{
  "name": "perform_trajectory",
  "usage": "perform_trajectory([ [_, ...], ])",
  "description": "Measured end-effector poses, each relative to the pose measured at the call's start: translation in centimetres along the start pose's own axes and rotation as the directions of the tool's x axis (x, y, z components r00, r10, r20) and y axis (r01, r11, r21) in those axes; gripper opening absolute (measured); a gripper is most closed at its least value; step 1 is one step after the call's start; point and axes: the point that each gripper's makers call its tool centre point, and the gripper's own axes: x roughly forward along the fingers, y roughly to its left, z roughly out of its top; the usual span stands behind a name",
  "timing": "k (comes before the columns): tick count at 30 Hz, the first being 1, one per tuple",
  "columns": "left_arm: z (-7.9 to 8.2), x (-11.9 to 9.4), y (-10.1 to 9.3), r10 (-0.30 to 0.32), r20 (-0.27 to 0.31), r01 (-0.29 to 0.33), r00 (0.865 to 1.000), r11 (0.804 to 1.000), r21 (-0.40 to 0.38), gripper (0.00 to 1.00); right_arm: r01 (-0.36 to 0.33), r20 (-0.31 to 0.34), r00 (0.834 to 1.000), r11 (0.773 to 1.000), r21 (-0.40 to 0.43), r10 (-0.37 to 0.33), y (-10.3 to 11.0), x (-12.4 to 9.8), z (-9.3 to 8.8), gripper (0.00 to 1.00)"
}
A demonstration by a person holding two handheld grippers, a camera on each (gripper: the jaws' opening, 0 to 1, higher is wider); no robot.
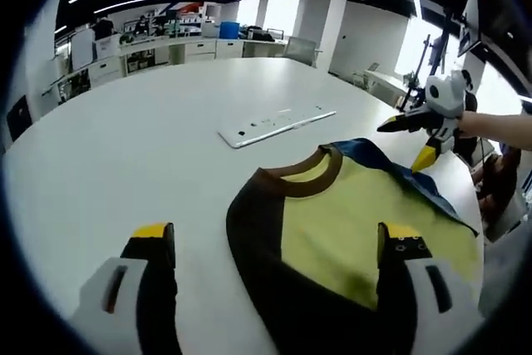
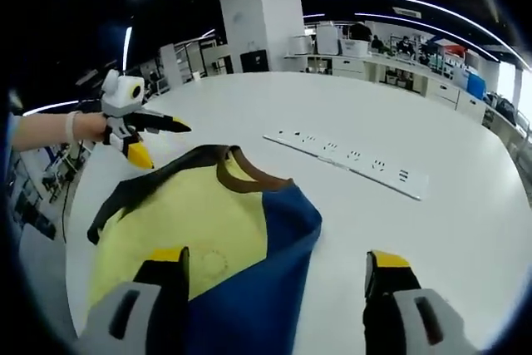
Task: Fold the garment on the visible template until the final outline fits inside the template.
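Near the table's (image 1: pixel 125 147) edge lies the shirt (image 1: pixel 349 230), yellow front up, partly folded, blue side turned over; no template outline is discernible. Left gripper (image 1: pixel 274 255) and right gripper (image 2: pixel 274 276) both hover wide open, empty, above it, apparently poised for the next fold. A white strip (image 2: pixel 349 155) lies beyond.

No readable text anywhere. Garment (image 2: pixel 208 239) has a faint round mark on the yellow panel, illegible. White strip (image 2: pixel 349 157) on the counter (image 2: pixel 432 239) carries small dark marks, too small to read.
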Motion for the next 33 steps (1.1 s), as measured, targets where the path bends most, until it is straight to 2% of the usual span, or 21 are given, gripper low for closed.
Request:
perform_trajectory([
  [2, 0.1, -0.6, -0.4, -0.003, 0.006, 0.003, 1.000, 1.000, -0.009, 0.97, -0.004, 0.013, 1.000, 1.000, 0.016, 0.004, 0.3, -0.6, 0.1, 0.86],
  [17, 0.0, -5.5, -3.9, -0.015, 0.063, 0.015, 0.998, 1.000, -0.007, 0.92, -0.017, 0.035, 0.999, 1.000, -0.025, 0.017, 4.4, -4.9, -1.8, 0.79],
  [23, -0.7, -7.6, -5.4, -0.018, 0.071, 0.019, 0.997, 1.000, -0.001, 0.91, -0.026, 0.056, 0.998, 0.999, -0.034, 0.028, 6.3, -6.4, -2.5, 0.78],
  [33, -1.8, -10.3, -7.0, -0.010, 0.103, 0.011, 0.995, 1.000, -0.012, 0.90, -0.017, 0.085, 0.996, 0.999, -0.049, 0.021, 7.0, -8.8, -2.3, 0.76],
])
